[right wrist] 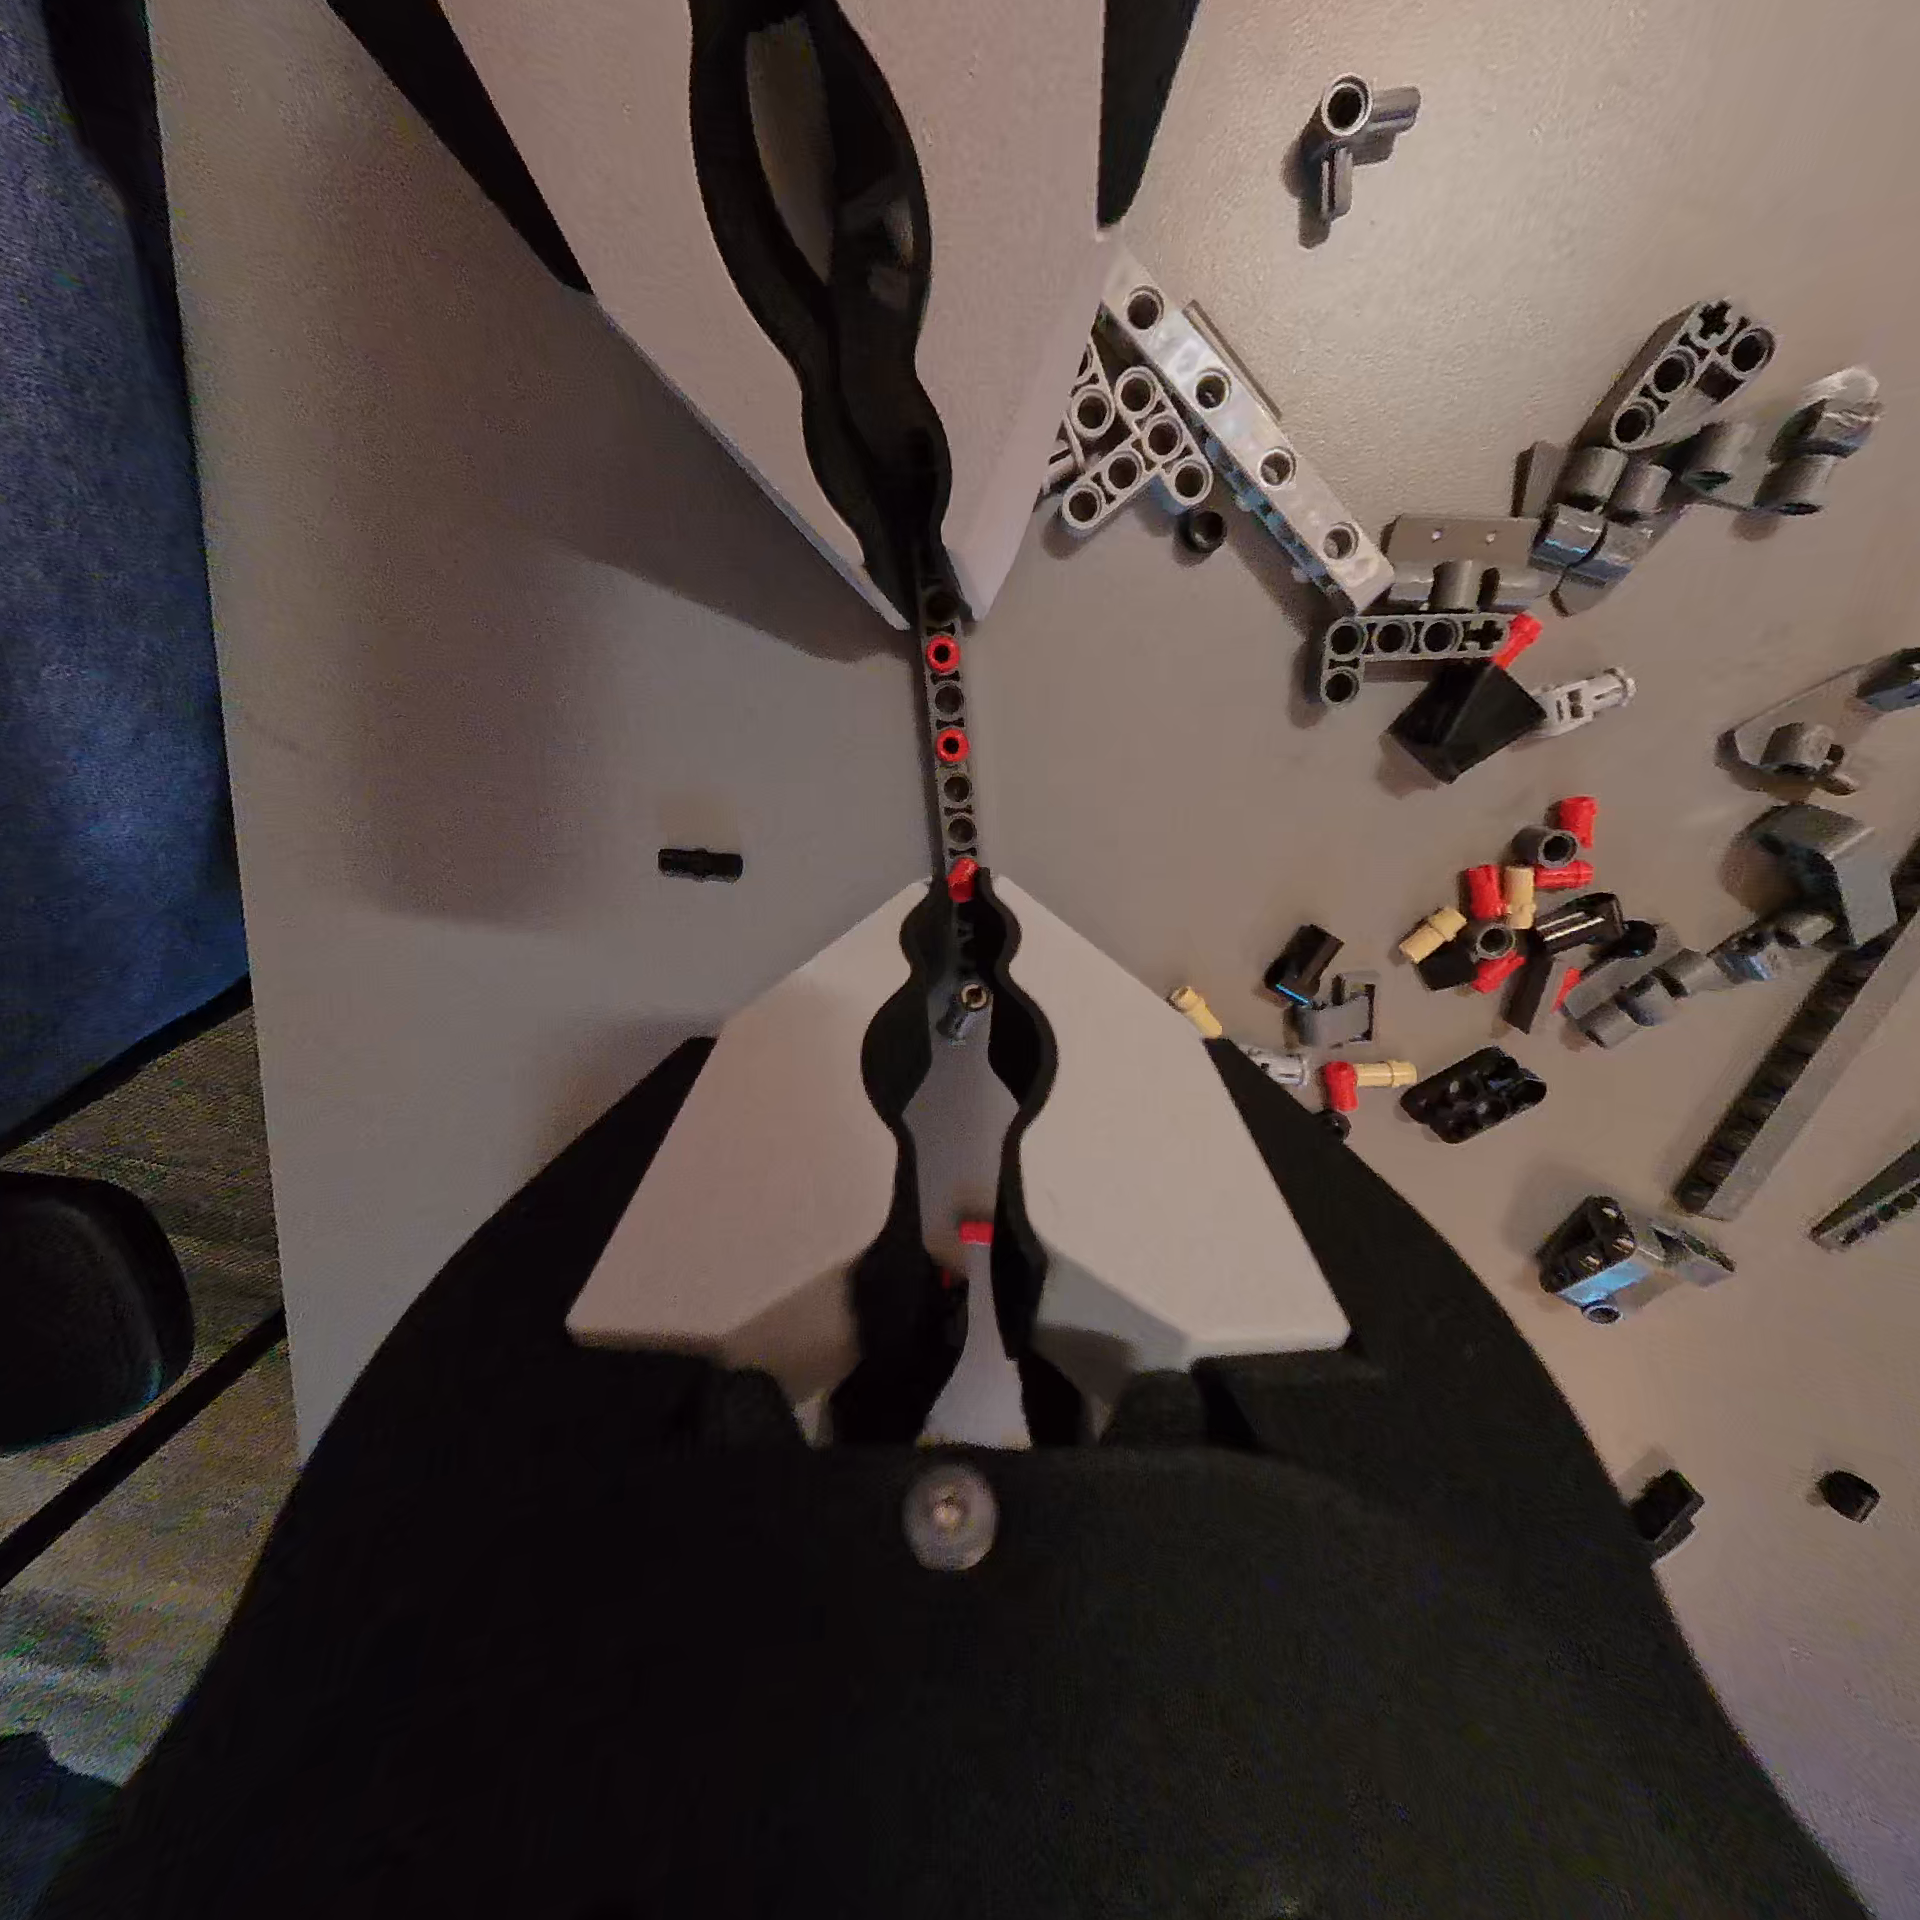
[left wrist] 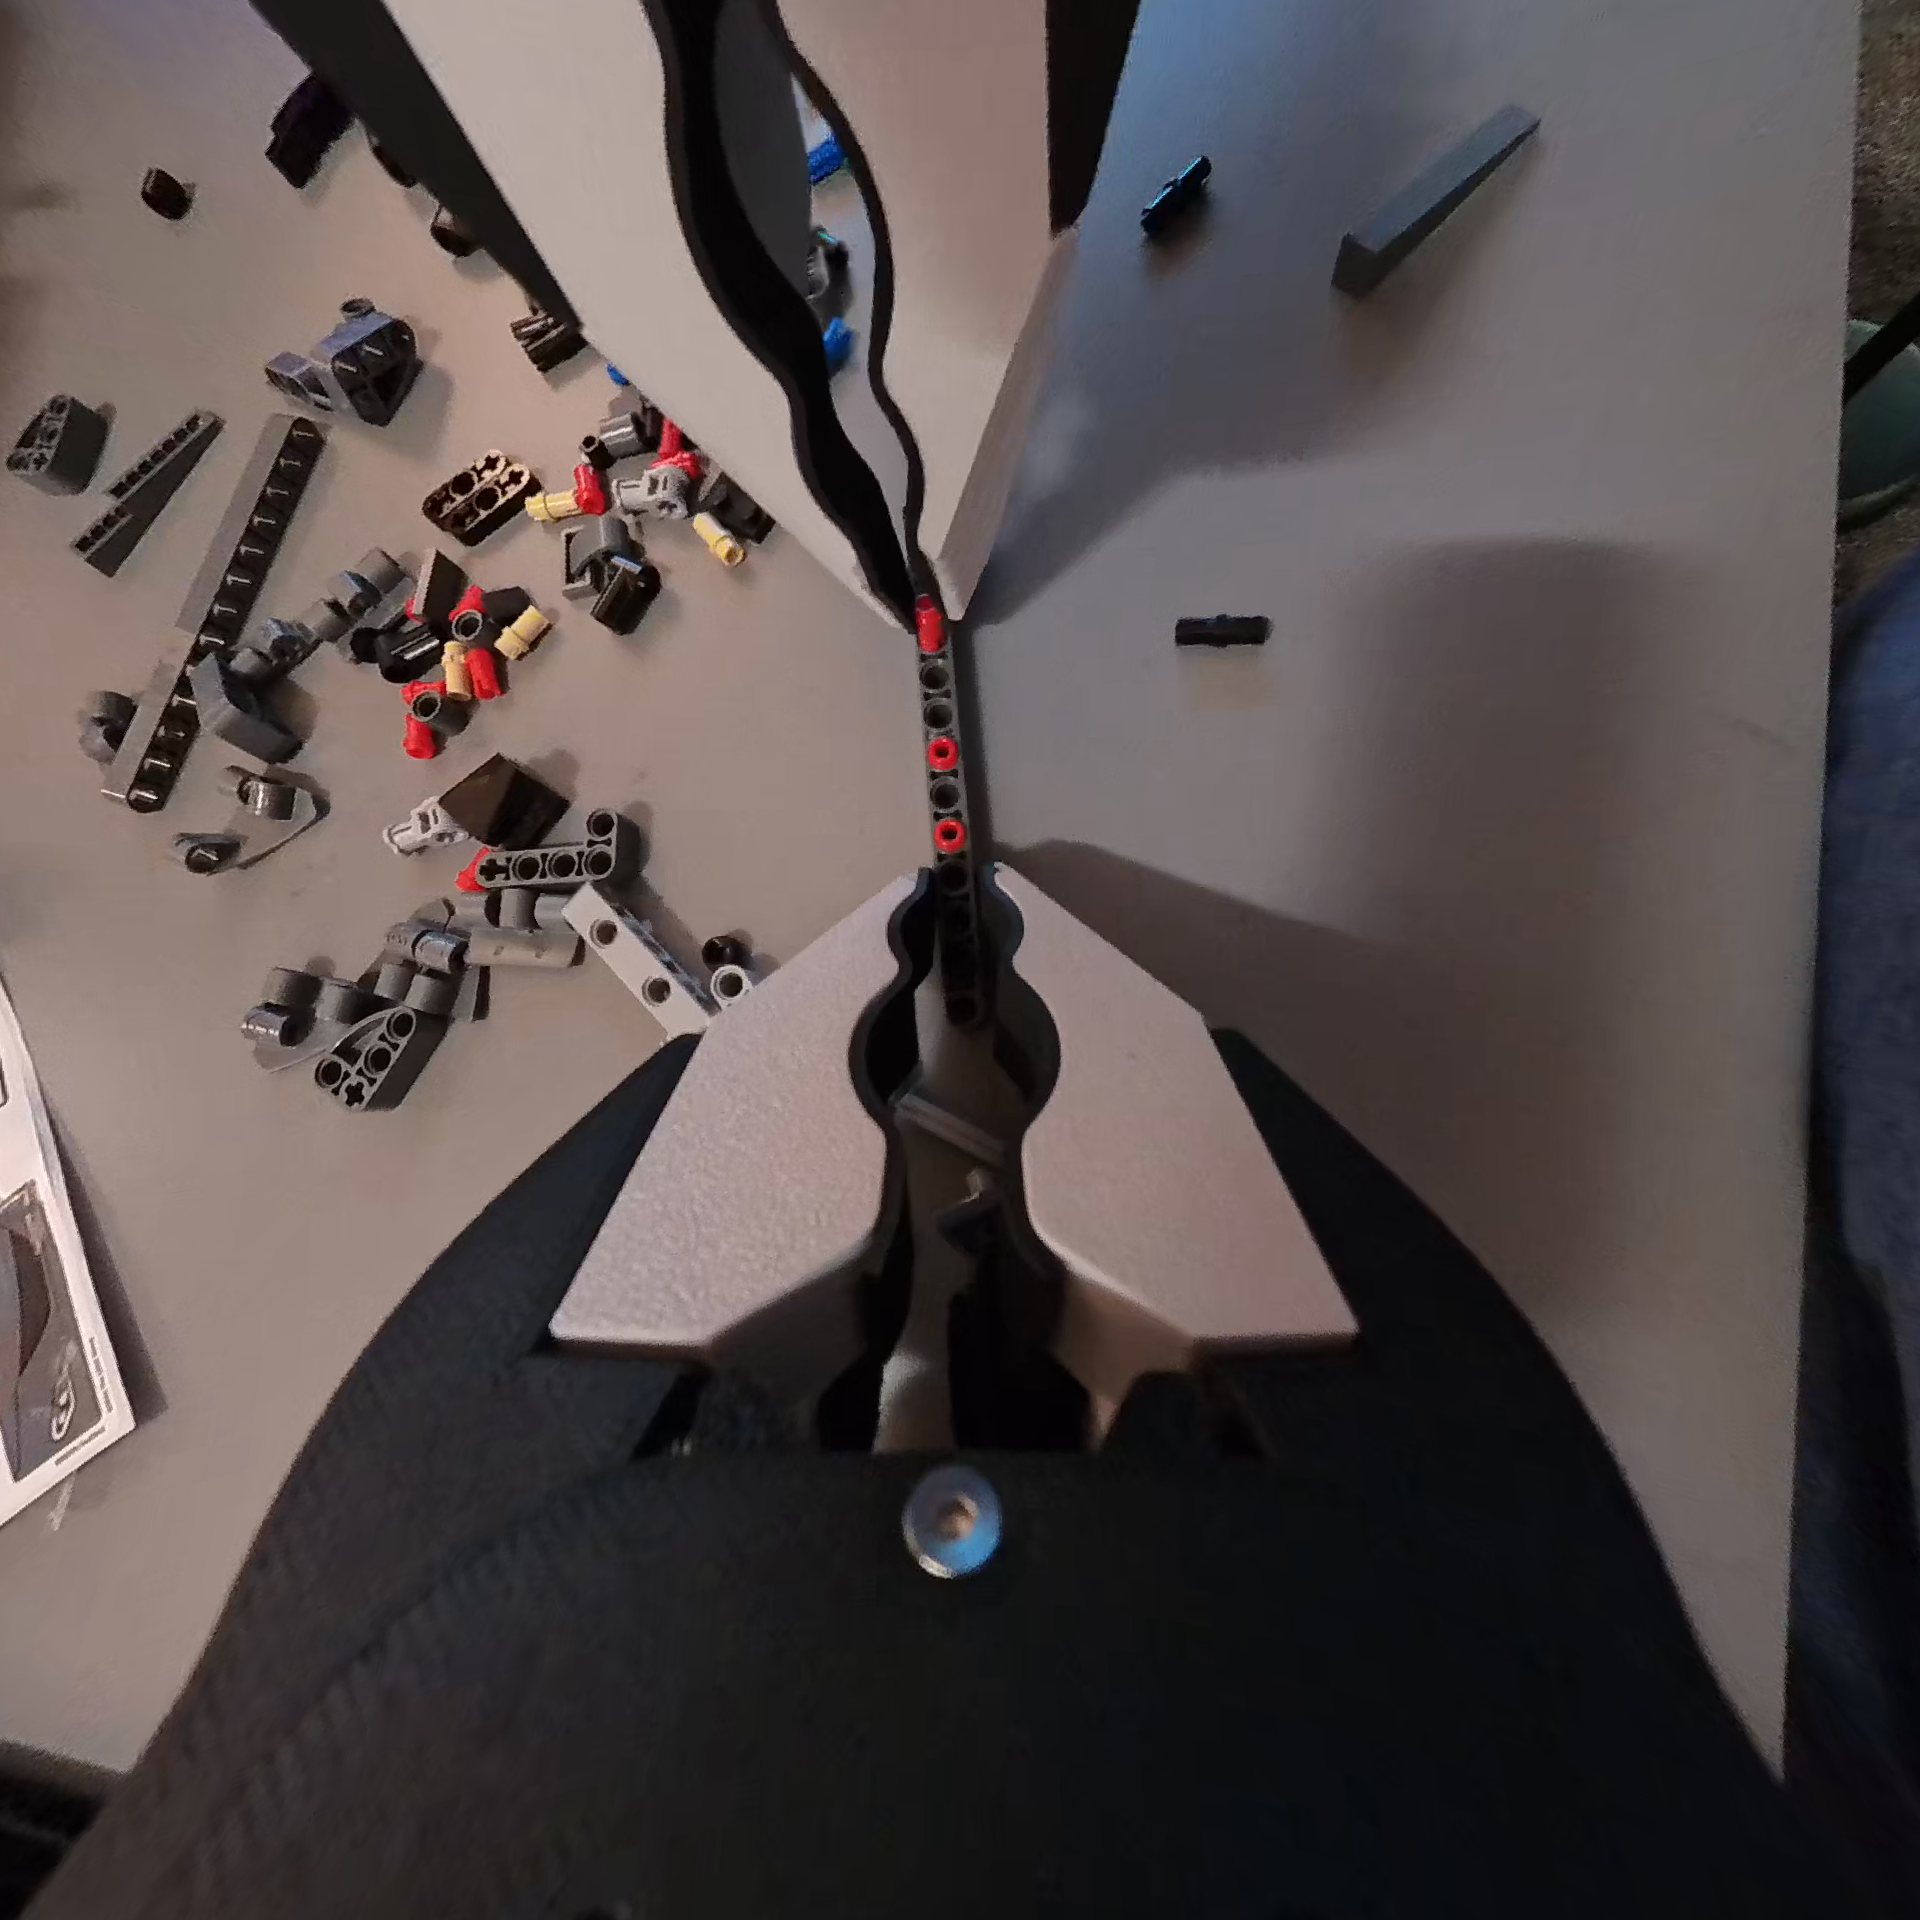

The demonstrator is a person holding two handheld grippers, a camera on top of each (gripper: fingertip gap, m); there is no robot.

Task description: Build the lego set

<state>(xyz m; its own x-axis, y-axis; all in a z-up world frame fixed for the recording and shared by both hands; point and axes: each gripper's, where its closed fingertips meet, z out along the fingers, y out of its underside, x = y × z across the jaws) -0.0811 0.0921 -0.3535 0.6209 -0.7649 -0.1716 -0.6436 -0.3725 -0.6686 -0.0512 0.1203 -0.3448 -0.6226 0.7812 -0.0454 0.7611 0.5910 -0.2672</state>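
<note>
A long black holed beam [left wrist: 943, 774] with two red pins set in its holes is held in the air over the grey table [left wrist: 1403, 831], one gripper at each end. My left gripper [left wrist: 956, 885] is shut on the near end in the left wrist view. My right gripper [left wrist: 922, 608] comes in from the top and is shut on the far end, beside a red pin [left wrist: 928, 620] sticking out there. In the right wrist view the same beam [right wrist: 948, 748] runs from my right gripper [right wrist: 961, 883] up to the left gripper [right wrist: 932, 603].
Loose grey, black, red and tan pieces [left wrist: 416, 644] lie scattered to the left, also seen in the right wrist view [right wrist: 1507, 914]. Two black pins [left wrist: 1222, 630] [left wrist: 1175, 193] and a grey slope piece [left wrist: 1434, 197] lie to the right. A booklet [left wrist: 52, 1268] sits at the left edge. Spacing between my two grippers at the tips: around 5 centimetres. It is some 12 centimetres from my right tips to the grey slope piece [left wrist: 1434, 197].
</note>
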